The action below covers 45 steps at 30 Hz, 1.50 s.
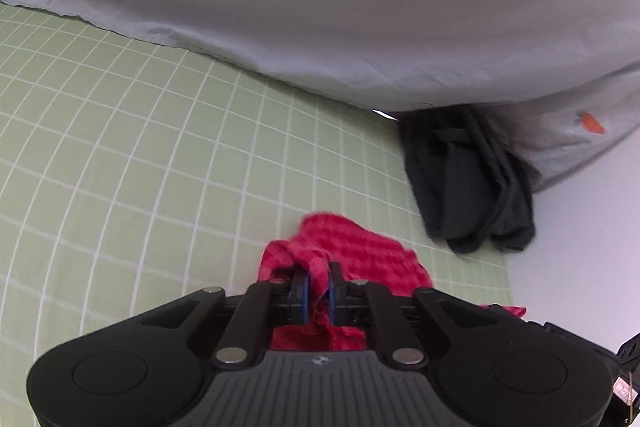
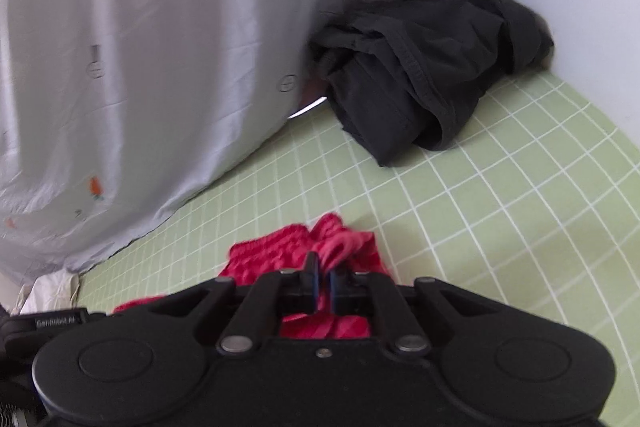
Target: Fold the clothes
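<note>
A red checked garment (image 1: 360, 247) lies bunched on the green grid bedsheet (image 1: 120, 167). My left gripper (image 1: 319, 287) is shut on a fold of it, cloth pinched between the blue pads. In the right wrist view the same red garment (image 2: 280, 251) lies just ahead, and my right gripper (image 2: 323, 287) is shut on another bunched edge of it. A crumpled black garment (image 1: 468, 183) lies beyond, partly under the grey quilt; it also shows in the right wrist view (image 2: 420, 79).
A grey quilt with carrot prints (image 1: 360, 7) covers the far part of the bed, seen also in the right wrist view (image 2: 140, 67). A white wall (image 2: 580, 7) borders the bed on the right. White cloth (image 2: 48, 291) shows at the quilt's lower left.
</note>
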{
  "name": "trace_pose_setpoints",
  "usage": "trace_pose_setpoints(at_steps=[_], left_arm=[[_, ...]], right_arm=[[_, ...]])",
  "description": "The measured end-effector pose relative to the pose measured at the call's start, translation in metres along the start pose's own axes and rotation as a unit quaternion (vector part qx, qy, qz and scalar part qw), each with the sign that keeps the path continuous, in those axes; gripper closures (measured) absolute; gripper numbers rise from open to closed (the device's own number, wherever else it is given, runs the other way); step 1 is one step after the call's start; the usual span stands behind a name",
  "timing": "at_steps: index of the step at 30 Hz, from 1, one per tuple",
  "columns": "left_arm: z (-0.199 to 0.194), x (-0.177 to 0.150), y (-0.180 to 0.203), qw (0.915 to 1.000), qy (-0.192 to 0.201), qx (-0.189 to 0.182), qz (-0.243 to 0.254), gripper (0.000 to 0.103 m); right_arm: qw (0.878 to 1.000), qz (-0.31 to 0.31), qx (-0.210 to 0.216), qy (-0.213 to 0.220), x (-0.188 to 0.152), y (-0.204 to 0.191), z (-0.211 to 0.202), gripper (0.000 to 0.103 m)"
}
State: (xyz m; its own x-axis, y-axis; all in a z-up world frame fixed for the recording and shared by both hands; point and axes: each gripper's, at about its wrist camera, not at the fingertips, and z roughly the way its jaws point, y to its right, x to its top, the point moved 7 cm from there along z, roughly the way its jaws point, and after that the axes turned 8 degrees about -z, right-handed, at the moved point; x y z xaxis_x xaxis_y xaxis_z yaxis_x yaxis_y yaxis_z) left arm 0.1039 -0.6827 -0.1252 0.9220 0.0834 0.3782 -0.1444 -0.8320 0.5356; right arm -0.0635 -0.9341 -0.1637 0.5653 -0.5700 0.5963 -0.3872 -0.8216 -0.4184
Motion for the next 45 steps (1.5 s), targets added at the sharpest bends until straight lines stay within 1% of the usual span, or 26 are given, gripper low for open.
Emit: trace_pose_setpoints(at_steps=[1,2,3,4,6,8,11,13,14,16,20,22,23,24,25,26,32,34,35,36,37,38,39,40,42,45], left_arm=[[0.010,0.008,-0.003,1.0000,0.000,0.006,-0.002,0.087],[0.013,0.014,-0.004,0.9999,0.010,0.009,0.004,0.081],[0.013,0.020,-0.005,0.9998,0.019,0.008,0.001,0.077],[0.012,0.025,-0.006,0.9996,0.029,0.008,-0.001,0.077],[0.008,0.025,-0.013,0.9990,0.040,0.009,-0.018,0.074],[0.004,0.024,-0.020,0.9981,0.050,0.010,-0.035,0.073],[0.008,0.006,-0.032,0.9987,0.027,0.023,-0.036,0.073],[0.010,-0.006,-0.039,0.9987,0.011,0.032,-0.037,0.073],[0.015,-0.013,-0.041,0.9988,0.000,0.029,-0.039,0.073],[0.025,-0.024,-0.042,0.9986,-0.015,0.037,-0.035,0.073],[0.040,-0.031,-0.036,0.9987,-0.028,0.036,-0.020,0.073],[0.039,-0.029,-0.039,0.9988,-0.021,0.036,-0.027,0.075],[0.039,-0.028,-0.041,0.9988,-0.018,0.035,-0.030,0.076],[0.038,-0.027,-0.042,0.9987,-0.015,0.035,-0.034,0.078],[0.038,-0.026,-0.044,0.9987,-0.011,0.034,-0.037,0.093],[0.037,-0.025,-0.045,0.9986,-0.008,0.034,-0.041,0.102],[0.035,-0.018,-0.055,0.9976,0.012,0.031,-0.061,0.101],[0.034,-0.016,-0.058,0.9970,0.019,0.031,-0.068,0.093],[0.034,-0.014,-0.060,0.9968,0.022,0.030,-0.071,0.084],[0.033,-0.013,-0.061,0.9964,0.026,0.030,-0.075,0.072],[0.033,-0.012,-0.063,0.9961,0.029,0.029,-0.078,0.064],[0.033,-0.013,-0.060,0.9968,0.026,0.025,-0.071,0.043],[0.033,-0.014,-0.057,0.9975,0.023,0.021,-0.064,0.029],[0.034,-0.015,-0.054,0.9981,0.019,0.016,-0.057,0.027],[0.041,-0.019,-0.048,0.9989,0.004,0.013,-0.044,0.027],[0.057,-0.027,-0.035,0.9995,-0.013,0.028,0.000,0.027]], right_arm=[[1.000,0.008,-0.003,-0.004,0.006,0.004,0.012,0.082],[1.000,0.014,-0.003,-0.003,0.013,0.006,0.021,0.076],[1.000,0.018,-0.004,-0.002,0.020,0.009,0.029,0.066],[1.000,0.016,-0.004,0.001,0.026,0.010,0.033,0.062],[1.000,0.002,-0.008,0.009,0.034,0.011,0.034,0.062],[1.000,-0.013,-0.011,0.004,0.030,0.014,0.032,0.062],[0.999,-0.036,-0.021,-0.012,0.014,0.018,0.028,0.060],[0.998,-0.050,-0.018,-0.029,-0.001,0.019,0.027,0.060],[0.998,-0.053,-0.016,-0.037,-0.008,0.019,0.028,0.061],[0.997,-0.054,-0.009,-0.053,-0.019,0.018,0.034,0.063],[0.994,-0.090,-0.010,-0.058,-0.024,0.008,0.047,0.064],[0.993,-0.094,-0.003,-0.064,-0.023,0.005,0.055,0.065],[0.993,-0.096,0.001,-0.069,-0.022,0.004,0.060,0.068],[0.992,-0.099,0.005,-0.074,-0.022,0.003,0.064,0.082],[0.991,-0.108,0.007,-0.075,-0.021,0.001,0.066,0.100],[0.991,-0.112,0.009,-0.073,-0.019,0.000,0.067,0.102],[1.000,-0.022,0.002,-0.017,-0.002,0.034,0.051,0.103],[1.000,0.008,-0.001,0.002,0.004,0.046,0.046,0.102],[1.000,0.023,-0.002,0.012,0.007,0.052,0.043,0.100],[0.999,0.036,-0.005,0.018,0.009,0.057,0.041,0.091],[0.999,0.044,-0.011,0.016,0.007,0.058,0.040,0.082],[0.999,0.046,-0.008,0.015,0.005,0.055,0.038,0.064],[0.999,0.047,-0.003,0.013,0.003,0.053,0.037,0.048],[0.999,0.048,0.004,0.007,-0.002,0.049,0.038,0.043],[0.999,0.039,0.013,-0.012,-0.011,0.040,0.045,0.036],[0.999,0.014,0.018,-0.044,-0.023,0.026,0.060,0.036]])
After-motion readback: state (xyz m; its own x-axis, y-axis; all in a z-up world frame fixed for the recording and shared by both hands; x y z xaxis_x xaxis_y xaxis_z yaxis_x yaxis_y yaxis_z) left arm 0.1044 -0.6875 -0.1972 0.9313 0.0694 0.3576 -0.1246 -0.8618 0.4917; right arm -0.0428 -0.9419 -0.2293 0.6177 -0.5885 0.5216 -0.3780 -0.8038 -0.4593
